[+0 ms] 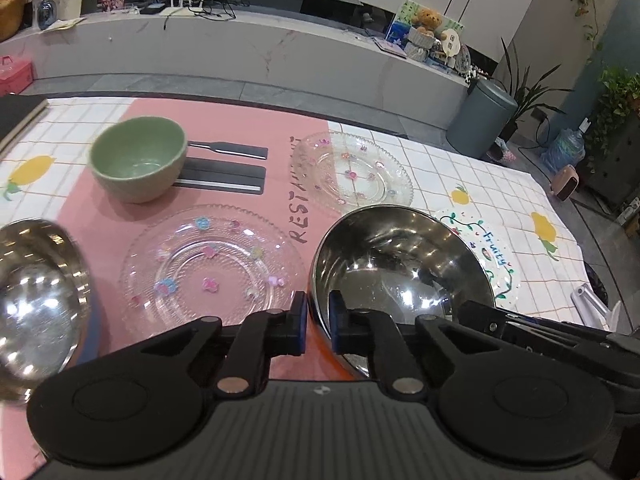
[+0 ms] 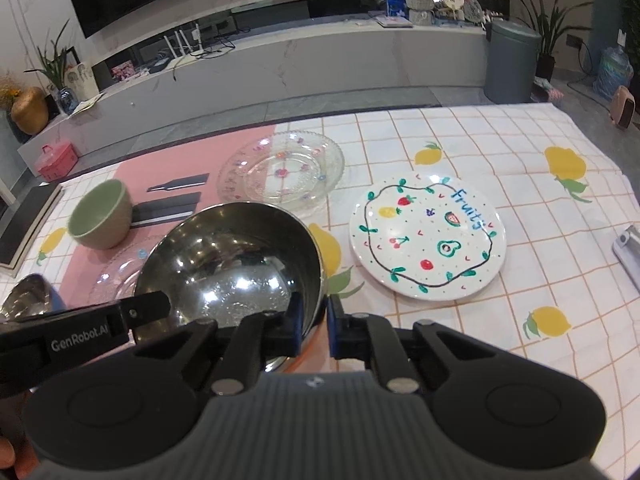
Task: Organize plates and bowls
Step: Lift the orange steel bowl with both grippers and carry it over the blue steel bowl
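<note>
Checked-cloth bench (image 2: 520, 152) is seen behind; steel bowl (image 2: 232, 256) is gripped at its near rim by both left tool (image 1: 318, 326) and right tool (image 2: 315, 326), judged light, rigid, slippery.

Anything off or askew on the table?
Nothing spilled or broken. Only oddity: both grippers, left and right, pinch the same steel bowl rim, its base held off the cloth.
</note>
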`<state>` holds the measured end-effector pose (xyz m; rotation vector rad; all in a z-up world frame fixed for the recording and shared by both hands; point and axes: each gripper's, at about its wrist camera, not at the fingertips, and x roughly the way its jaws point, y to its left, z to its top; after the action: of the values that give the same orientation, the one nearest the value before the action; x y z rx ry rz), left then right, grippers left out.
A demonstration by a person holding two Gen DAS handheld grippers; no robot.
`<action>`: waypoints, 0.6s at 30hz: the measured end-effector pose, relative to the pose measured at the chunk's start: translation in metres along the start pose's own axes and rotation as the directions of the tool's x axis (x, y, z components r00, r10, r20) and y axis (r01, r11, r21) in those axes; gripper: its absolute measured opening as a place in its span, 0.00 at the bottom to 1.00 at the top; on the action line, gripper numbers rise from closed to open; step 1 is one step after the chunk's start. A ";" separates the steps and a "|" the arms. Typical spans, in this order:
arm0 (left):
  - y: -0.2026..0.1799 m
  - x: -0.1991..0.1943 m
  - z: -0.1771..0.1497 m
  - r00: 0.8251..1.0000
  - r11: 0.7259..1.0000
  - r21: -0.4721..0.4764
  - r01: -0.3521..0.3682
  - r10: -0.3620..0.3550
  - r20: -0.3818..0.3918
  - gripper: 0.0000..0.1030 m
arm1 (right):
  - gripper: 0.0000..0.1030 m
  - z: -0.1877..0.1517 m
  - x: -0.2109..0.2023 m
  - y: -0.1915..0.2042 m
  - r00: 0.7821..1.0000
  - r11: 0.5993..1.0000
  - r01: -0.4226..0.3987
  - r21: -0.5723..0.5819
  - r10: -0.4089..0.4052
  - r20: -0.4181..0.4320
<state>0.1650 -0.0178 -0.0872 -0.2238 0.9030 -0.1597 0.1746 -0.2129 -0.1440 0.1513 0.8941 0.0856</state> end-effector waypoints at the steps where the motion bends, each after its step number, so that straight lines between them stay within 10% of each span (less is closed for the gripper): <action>1: 0.001 -0.007 -0.002 1.000 1.000 -0.004 0.000 0.000 0.005 0.11 | 0.09 -0.002 -0.006 0.002 1.000 1.000 -0.005 -0.006 0.005 0.002; 18: 0.049 -0.108 -0.073 0.997 0.992 -0.102 -0.072 0.068 -0.041 0.11 | 0.10 -0.080 -0.095 0.055 0.986 0.986 -0.157 -0.056 0.154 -0.059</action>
<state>0.0434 0.0455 -0.0622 -0.2859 0.9567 -0.0521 0.0516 -0.1643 -0.1111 0.1625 0.9322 0.2632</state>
